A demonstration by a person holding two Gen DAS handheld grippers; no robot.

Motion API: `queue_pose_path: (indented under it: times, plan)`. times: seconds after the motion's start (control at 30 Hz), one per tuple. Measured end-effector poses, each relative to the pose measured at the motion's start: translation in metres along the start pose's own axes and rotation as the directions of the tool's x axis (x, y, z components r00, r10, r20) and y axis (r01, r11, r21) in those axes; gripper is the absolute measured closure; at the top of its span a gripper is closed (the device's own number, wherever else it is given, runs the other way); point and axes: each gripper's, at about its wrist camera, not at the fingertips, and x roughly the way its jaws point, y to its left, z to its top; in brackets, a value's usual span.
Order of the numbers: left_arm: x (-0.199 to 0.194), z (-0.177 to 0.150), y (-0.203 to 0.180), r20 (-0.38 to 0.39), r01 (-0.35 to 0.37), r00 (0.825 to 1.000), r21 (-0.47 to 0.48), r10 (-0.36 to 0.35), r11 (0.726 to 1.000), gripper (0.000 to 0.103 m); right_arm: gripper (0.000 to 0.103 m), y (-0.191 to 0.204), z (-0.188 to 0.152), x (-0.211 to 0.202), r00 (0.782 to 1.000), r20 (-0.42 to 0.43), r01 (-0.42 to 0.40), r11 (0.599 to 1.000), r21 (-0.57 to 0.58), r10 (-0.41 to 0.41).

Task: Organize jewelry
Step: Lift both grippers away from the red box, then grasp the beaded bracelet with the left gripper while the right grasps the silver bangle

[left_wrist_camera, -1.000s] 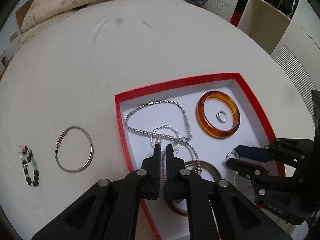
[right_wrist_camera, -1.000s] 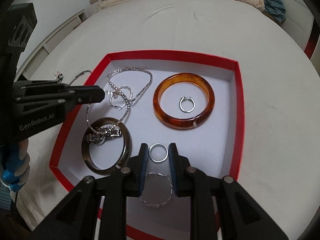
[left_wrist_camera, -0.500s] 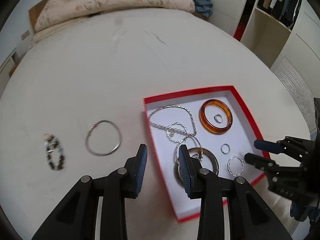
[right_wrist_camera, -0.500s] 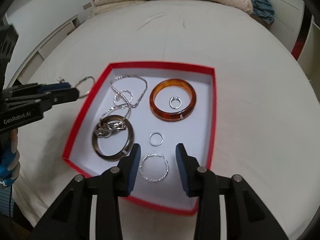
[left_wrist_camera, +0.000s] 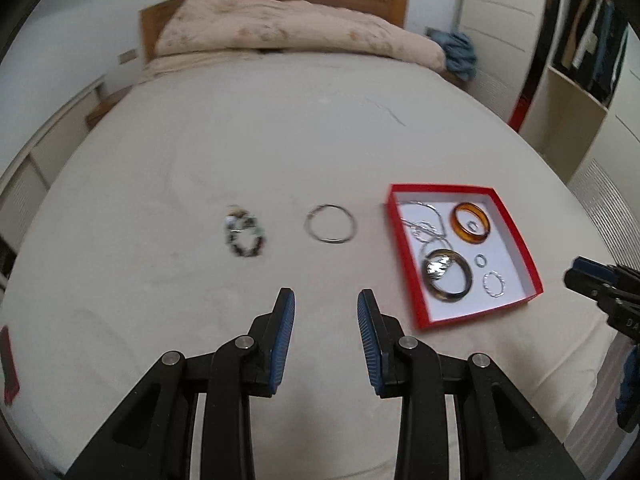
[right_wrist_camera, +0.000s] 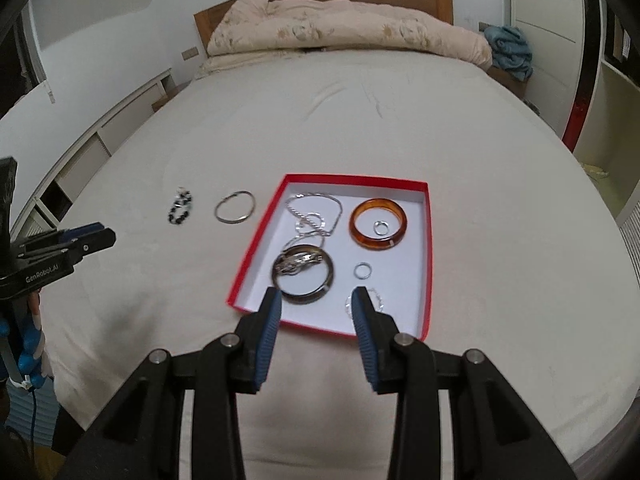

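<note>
A red box with a white floor lies on the bed. It holds an amber bangle, a dark bangle, silver chains and small rings. A thin silver bangle and a dark beaded bracelet lie on the sheet left of the box. My left gripper is open and empty, raised above the sheet short of the silver bangle. My right gripper is open and empty over the box's near edge.
The bed sheet stretches around the box. A rumpled beige duvet lies at the headboard. A blue cloth sits at the far right. Shelving stands to the right of the bed.
Both grippers opened and drew back up and away from the box. The left one let go of the chain in the box and swung left toward the loose bangle and bracelet.
</note>
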Motion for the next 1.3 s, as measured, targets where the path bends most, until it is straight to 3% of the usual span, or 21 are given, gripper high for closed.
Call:
queue_pose_path:
  times: [0.1, 0.23, 0.4, 0.57, 0.7, 0.93, 1.07, 1.3]
  plan:
    - [-0.024, -0.008, 0.017, 0.040, -0.017, 0.999, -0.025, 0.018, 1.000, 0.071, 0.068, 0.014, -0.003, -0.014, 1.000, 0.024, -0.001, 1.000, -0.006, 0.001]
    - [-0.044, -0.014, 0.040, 0.039, -0.018, 0.999, -0.055, 0.020, 0.998, 0.071, 0.068, 0.033, -0.006, -0.033, 0.999, 0.042, 0.004, 0.999, -0.034, -0.003]
    - [-0.061, -0.029, 0.064, 0.050, -0.047, 0.997, -0.084, 0.051, 0.995, 0.056, 0.068, 0.057, -0.007, -0.042, 0.998, 0.055, -0.002, 0.999, -0.054, 0.005]
    - [-0.059, -0.042, 0.095, 0.031, -0.056, 0.998, -0.145, 0.061, 0.988, 0.053, 0.068, 0.078, -0.006, -0.035, 0.999, 0.035, -0.018, 0.996, -0.088, 0.021]
    - [-0.045, -0.049, 0.113, 0.007, -0.069, 0.997, -0.195, 0.072, 0.978, 0.053, 0.068, 0.093, -0.003, -0.023, 0.999, 0.008, -0.038, 0.992, -0.120, 0.039]
    - [-0.012, -0.046, 0.127, -0.039, -0.071, 0.997, -0.203, 0.064, 0.977, 0.055, 0.068, 0.107, 0.007, 0.008, 0.995, -0.031, -0.100, 0.986, -0.134, 0.097]
    - [0.017, -0.034, 0.133, -0.077, -0.051, 0.996, -0.200, 0.036, 0.979, 0.062, 0.068, 0.119, 0.021, 0.043, 0.988, -0.074, -0.146, 0.977, -0.156, 0.136]
    - [0.085, 0.005, 0.135, -0.132, -0.018, 0.991, -0.179, -0.006, 0.984, 0.063, 0.068, 0.135, 0.050, 0.118, 0.973, -0.150, -0.198, 0.966, -0.166, 0.174]
